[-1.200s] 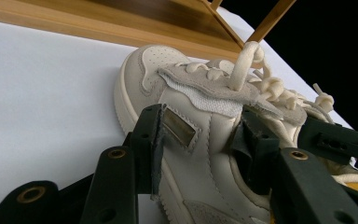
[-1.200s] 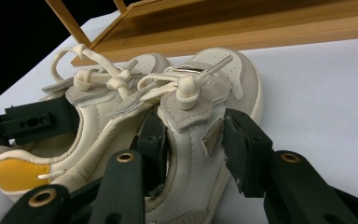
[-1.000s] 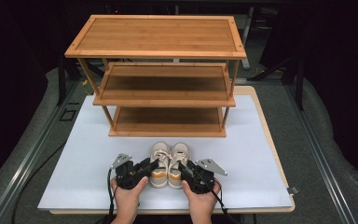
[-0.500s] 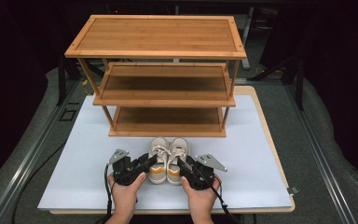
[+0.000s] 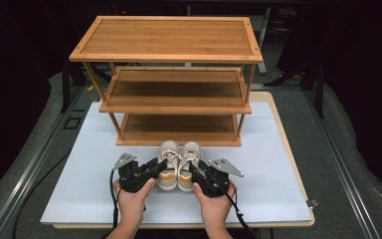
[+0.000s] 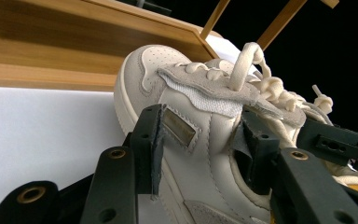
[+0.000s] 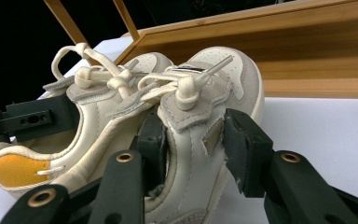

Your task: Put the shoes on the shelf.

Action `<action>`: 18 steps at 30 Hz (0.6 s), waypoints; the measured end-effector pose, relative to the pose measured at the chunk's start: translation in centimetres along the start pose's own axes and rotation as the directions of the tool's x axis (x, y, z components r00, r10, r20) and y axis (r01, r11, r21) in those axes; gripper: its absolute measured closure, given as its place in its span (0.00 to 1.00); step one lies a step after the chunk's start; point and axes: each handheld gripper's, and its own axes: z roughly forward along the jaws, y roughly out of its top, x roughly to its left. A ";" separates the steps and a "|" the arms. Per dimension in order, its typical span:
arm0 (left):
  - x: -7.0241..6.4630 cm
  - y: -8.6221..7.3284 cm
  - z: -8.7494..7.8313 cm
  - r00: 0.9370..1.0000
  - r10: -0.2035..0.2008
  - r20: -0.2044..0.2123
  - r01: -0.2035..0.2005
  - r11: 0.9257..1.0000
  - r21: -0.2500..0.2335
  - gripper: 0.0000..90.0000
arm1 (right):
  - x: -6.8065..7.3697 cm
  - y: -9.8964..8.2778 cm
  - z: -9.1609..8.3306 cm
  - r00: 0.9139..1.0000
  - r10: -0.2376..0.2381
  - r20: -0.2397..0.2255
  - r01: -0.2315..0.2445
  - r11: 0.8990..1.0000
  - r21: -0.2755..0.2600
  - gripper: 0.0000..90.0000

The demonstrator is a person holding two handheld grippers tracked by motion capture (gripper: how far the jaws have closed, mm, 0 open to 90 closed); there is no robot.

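left shoe (image 5: 168, 160) sits pinched in the left claw (image 5: 155, 168) at lower centre. the right claw (image 5: 197, 171) pinches the right shoe (image 5: 189, 159).

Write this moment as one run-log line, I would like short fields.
left gripper: shut on left shoe | right gripper: shut on right shoe | shelf: empty

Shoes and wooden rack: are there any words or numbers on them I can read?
No readable words or numbers anywhere.
Small cream shoe with a gold side tag: the tag looks blank or too blurred to read.
Other cream shoe: its side tag is also unreadable.
Three-tier wooden shoe rack: no writing.
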 end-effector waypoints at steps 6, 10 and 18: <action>-0.1 0.5 -0.1 1.000 -0.002 0.002 0.002 1.000 0.000 0.63 | 0.1 0.6 -0.1 1.000 -0.007 0.007 0.007 1.000 0.011 0.67; -0.1 0.9 -0.3 1.000 -0.008 0.005 0.008 1.000 -0.003 0.63 | 0.3 1.1 -0.1 1.000 -0.005 0.001 0.005 1.000 0.005 0.67; -0.4 1.7 -0.9 1.000 -0.021 0.009 0.021 1.000 -0.016 0.63 | 0.9 2.0 -0.5 1.000 -0.008 -0.003 0.008 1.000 0.004 0.67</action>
